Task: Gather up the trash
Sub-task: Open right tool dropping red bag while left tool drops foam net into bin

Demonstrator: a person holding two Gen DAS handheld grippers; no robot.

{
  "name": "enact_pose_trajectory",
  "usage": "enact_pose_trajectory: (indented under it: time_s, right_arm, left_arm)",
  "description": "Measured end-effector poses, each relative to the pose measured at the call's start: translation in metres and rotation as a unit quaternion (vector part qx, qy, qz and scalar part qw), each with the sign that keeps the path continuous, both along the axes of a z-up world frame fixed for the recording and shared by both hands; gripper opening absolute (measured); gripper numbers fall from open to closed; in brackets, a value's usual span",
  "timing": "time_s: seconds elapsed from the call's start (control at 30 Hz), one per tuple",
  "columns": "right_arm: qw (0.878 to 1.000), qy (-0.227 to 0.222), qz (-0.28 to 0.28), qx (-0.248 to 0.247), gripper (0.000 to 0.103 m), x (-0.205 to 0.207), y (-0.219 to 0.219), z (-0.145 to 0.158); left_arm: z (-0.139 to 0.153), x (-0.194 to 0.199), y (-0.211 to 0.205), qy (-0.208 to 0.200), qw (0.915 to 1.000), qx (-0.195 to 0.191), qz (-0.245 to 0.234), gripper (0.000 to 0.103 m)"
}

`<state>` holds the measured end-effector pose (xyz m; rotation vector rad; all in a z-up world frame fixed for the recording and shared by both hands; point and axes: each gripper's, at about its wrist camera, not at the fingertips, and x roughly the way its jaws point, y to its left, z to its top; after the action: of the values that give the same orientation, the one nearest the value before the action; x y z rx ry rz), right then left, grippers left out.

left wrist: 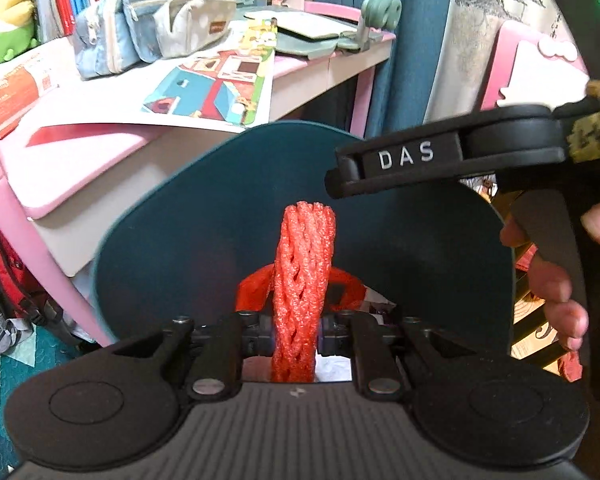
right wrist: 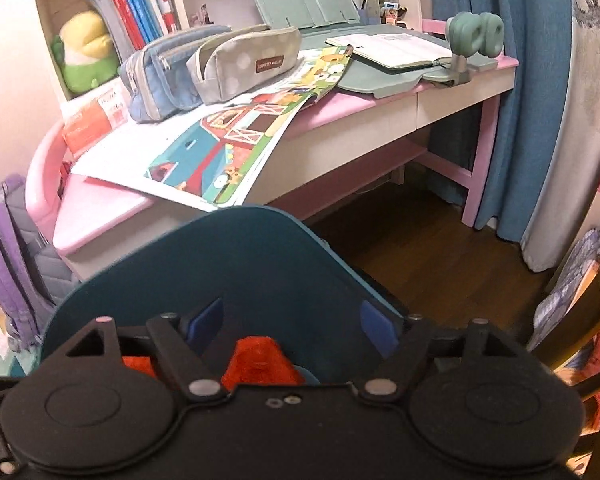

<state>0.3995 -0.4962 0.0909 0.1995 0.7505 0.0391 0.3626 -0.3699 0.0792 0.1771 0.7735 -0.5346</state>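
Standing upright between the nearly closed fingers of the left gripper [left wrist: 294, 332], a red foam mesh sleeve [left wrist: 303, 280] was pinched at its lower part, its bunched top rising free in front of a dark teal rounded bin lid [left wrist: 172, 248]. Below the lid's edge lay more red plastic trash [left wrist: 256, 286] and a bit of crumpled white wrapper [left wrist: 376, 300] — apparently inside the bin, though its walls were hidden. The right gripper [right wrist: 292, 322] held its blue-padded fingers [right wrist: 376, 326] wide, nothing between them, with the same red trash [right wrist: 260, 362] just beneath. In the left view its black arm read "DAS" [left wrist: 406, 156], a person's hand [left wrist: 556, 280] on the handle. Beyond, on the pink desk [right wrist: 340, 108], a grey dotted pencil case [right wrist: 244, 64] carried a small brown label too small to read, beside a blue zipped pencil case [right wrist: 164, 80] and a colourful farm picture sheet [right wrist: 228, 148].
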Motion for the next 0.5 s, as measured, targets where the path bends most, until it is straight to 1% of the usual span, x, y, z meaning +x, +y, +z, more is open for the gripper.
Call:
enact_pose_trajectory:
  time_s: [0.03,0.07,0.1,0.2,0.27,0.3,0.43,0.5]
  right_arm:
    - [1.000,-0.006,-0.002,0.010,0.077,-0.002,-0.002,0.002]
    - [1.000,-0.019,-0.004,0.021,0.083,-0.006,-0.005,0.005]
    - [0.999,-0.036,-0.002,0.033,0.087,-0.010,-0.007,0.008]
    - [0.995,-0.078,0.009,0.067,0.088,-0.029,-0.007,0.019]
    - [0.991,-0.099,0.033,0.084,0.089,-0.046,0.000,0.026]
    - [0.990,-0.105,0.044,0.078,0.090,-0.053,0.006,0.029]
    - [0.989,-0.128,0.074,0.016,0.091,-0.084,0.039,0.045]
    - [0.986,-0.139,0.088,0.005,0.093,-0.099,0.051,0.052]
  left_arm:
    - [0.003,-0.003,0.004,-0.001,1.0000,-0.002,0.002,0.016]
    - [0.005,-0.005,0.007,-0.003,1.0000,-0.004,0.004,0.016]
    - [0.008,-0.007,0.012,-0.004,0.9999,-0.008,0.007,0.016]
    - [0.015,-0.013,0.025,-0.007,0.9997,-0.015,0.019,0.016]
    - [0.021,-0.018,0.033,-0.013,0.9995,-0.019,0.023,0.016]
    - [0.025,-0.022,0.038,-0.017,0.9993,-0.022,0.024,0.016]
    - [0.036,-0.033,0.061,-0.028,0.9983,-0.041,0.032,0.016]
    - [0.042,-0.040,0.077,-0.034,0.9973,-0.054,0.037,0.016]
